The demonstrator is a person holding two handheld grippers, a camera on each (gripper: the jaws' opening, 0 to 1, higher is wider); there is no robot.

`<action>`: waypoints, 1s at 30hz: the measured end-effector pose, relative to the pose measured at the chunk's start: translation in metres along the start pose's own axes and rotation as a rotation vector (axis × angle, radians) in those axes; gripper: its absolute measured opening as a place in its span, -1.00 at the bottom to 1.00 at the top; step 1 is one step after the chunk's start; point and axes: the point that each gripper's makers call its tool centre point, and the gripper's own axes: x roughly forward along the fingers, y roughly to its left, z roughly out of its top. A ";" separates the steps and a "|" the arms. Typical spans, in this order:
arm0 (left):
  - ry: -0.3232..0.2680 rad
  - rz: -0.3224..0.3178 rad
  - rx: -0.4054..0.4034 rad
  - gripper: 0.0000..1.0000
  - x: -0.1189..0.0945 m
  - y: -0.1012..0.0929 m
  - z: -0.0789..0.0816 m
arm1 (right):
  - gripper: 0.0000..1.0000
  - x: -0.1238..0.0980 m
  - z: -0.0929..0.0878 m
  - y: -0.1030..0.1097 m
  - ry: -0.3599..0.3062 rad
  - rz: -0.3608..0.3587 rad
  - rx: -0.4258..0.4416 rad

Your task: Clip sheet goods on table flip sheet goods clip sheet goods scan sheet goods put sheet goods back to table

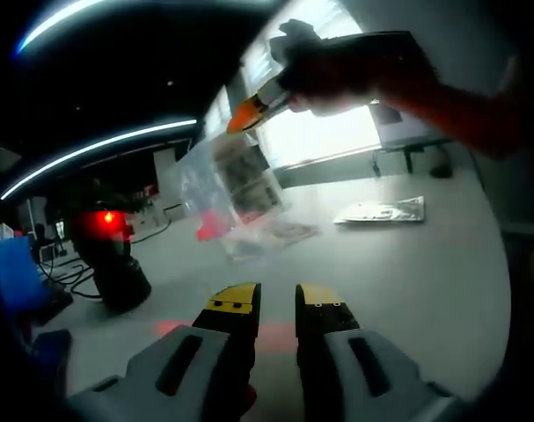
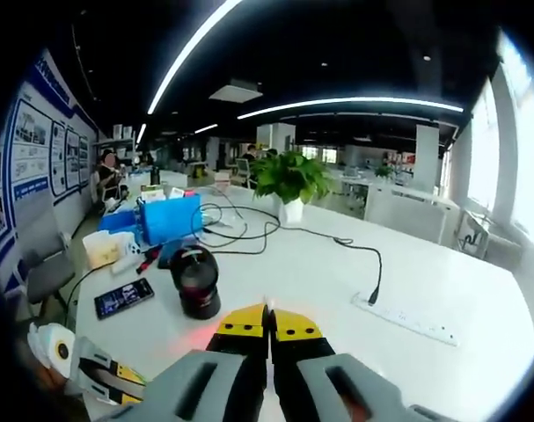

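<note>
In the left gripper view a clear plastic bag of sheet goods [image 1: 236, 185] hangs in the air above the white table [image 1: 407, 272]. The right gripper [image 1: 253, 110] comes in from the upper right and is shut on the bag's top edge. The black scanner [image 1: 115, 264] stands to the left with its red light on. My left gripper [image 1: 278, 303] is low over the table, its jaws slightly apart with nothing between them. In the right gripper view the right gripper [image 2: 268, 323] has its jaws pressed together, and the scanner [image 2: 194, 283] stands just beyond them.
A second flat pack [image 1: 381, 211] lies on the table at the right. Near the scanner are a phone [image 2: 124, 297], a blue box [image 2: 170, 218], cables, a potted plant [image 2: 288, 180] and a power strip [image 2: 407, 321]. The left gripper [image 2: 91, 369] shows at lower left.
</note>
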 end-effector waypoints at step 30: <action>0.000 0.000 0.002 -0.84 -0.002 0.000 0.000 | -1.00 0.039 0.001 -0.005 -0.125 -0.183 0.088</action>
